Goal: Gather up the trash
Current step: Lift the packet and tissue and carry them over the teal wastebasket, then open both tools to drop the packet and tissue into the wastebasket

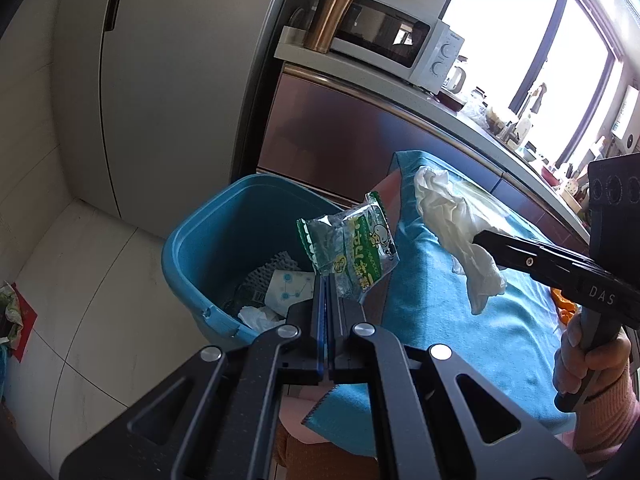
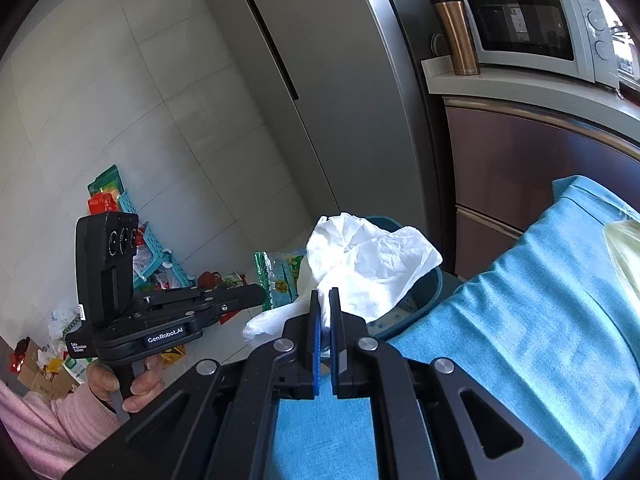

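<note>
My left gripper is shut on a green and clear snack wrapper and holds it over the near rim of the blue trash bin, which holds paper and wrappers. My right gripper is shut on a crumpled white tissue and holds it above the blue cloth, just in front of the bin. The tissue and the right gripper also show in the left wrist view. The left gripper with the wrapper shows in the right wrist view.
A blue cloth covers the surface beside the bin. A tall fridge stands behind. A counter holds a microwave and a copper tumbler. Packets and boxes lie on the floor at the left.
</note>
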A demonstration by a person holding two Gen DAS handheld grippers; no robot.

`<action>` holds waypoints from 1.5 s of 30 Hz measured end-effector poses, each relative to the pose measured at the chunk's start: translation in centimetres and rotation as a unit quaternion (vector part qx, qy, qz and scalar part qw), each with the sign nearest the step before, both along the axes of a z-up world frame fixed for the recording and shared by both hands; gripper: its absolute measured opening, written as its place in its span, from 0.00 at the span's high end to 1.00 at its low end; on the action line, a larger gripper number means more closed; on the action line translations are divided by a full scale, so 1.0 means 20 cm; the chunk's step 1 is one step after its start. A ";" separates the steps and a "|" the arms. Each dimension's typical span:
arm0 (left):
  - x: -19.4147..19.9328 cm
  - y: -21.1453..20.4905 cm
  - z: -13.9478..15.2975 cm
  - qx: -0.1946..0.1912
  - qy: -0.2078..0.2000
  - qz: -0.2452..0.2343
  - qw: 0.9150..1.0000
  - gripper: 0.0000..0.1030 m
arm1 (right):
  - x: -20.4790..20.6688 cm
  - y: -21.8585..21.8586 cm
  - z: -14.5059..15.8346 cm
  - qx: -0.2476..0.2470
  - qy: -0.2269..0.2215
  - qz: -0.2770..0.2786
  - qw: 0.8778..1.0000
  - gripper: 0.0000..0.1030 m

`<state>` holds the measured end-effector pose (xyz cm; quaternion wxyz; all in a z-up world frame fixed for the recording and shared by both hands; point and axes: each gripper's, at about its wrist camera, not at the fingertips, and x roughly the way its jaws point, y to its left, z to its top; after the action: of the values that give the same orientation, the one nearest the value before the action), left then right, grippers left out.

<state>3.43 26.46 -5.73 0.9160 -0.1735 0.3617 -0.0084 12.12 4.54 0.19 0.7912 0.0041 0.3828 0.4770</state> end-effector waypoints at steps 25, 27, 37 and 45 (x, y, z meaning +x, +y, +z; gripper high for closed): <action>0.20 0.16 -0.22 0.006 0.053 0.058 0.997 0.99 | 0.15 0.47 -0.23 -0.115 0.023 0.050 0.992 0.97; 0.22 0.17 -0.23 0.006 0.056 0.061 0.997 0.99 | 0.16 0.50 -0.24 -0.124 0.025 0.051 0.991 0.97; 0.30 0.20 -0.29 0.006 0.068 0.065 0.996 0.99 | 0.23 0.65 -0.31 -0.149 0.041 0.054 0.987 0.93; 0.31 0.22 -0.34 0.000 0.076 0.071 0.995 0.97 | 0.27 0.68 -0.33 -0.137 0.059 0.047 0.988 0.87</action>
<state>9.63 30.79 -12.55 0.8840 -0.1989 0.4172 0.0703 17.42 18.08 -6.46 0.7371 -0.0942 0.4897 0.4560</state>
